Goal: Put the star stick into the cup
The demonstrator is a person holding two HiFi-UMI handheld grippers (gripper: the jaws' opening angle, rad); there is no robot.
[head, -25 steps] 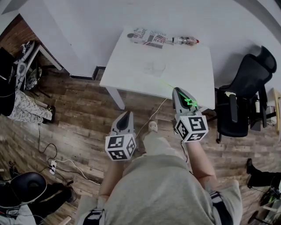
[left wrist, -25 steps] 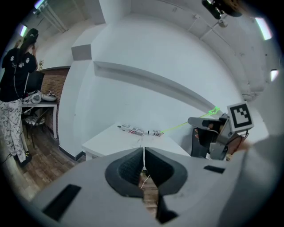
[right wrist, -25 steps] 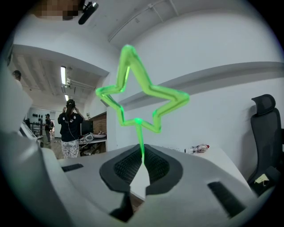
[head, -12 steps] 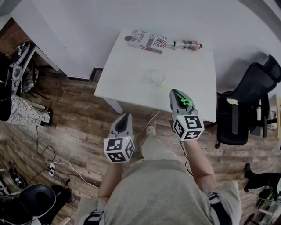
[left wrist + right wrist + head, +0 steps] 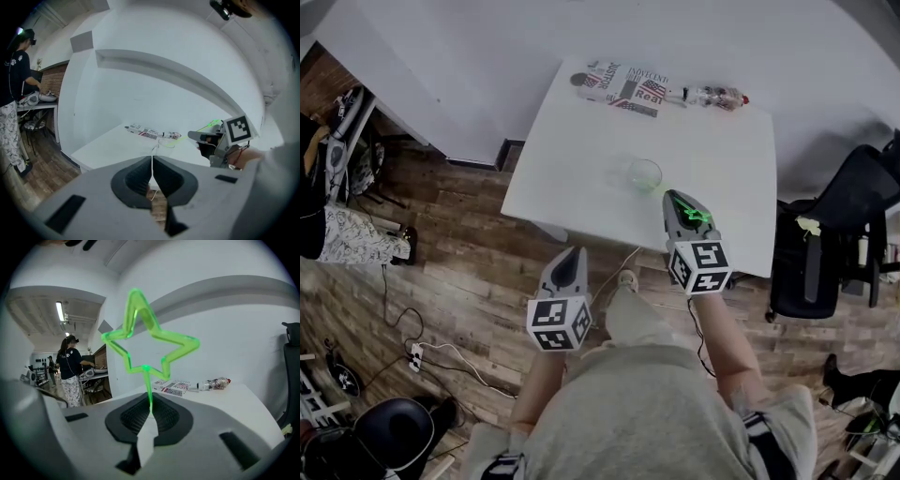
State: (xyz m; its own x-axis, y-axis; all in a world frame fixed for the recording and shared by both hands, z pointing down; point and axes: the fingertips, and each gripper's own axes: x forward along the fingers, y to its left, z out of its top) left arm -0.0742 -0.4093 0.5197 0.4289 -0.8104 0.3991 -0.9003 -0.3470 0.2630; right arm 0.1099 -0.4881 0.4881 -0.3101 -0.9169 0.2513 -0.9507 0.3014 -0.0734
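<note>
One translucent green star stick (image 5: 146, 368)

The star stick (image 5: 146, 369) is bright translucent green. The cup (image 5: 644, 174) is clear, tinged green. The bench (image 5: 581, 159) is white. The left hand-held gripper (image 5: 573, 255) and the right hand-held gripper (image 5: 677, 199) are grey, with black-and-white square markers. The booklet (image 5: 623, 86) carries red, white and blue flag print. The floor (image 5: 469, 253) is brown wood plank.

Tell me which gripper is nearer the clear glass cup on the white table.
Right. The right gripper, shut on the green star stick, is over the table's near edge just short of the cup; the left gripper hangs back over the wooden floor, off the table.
</note>
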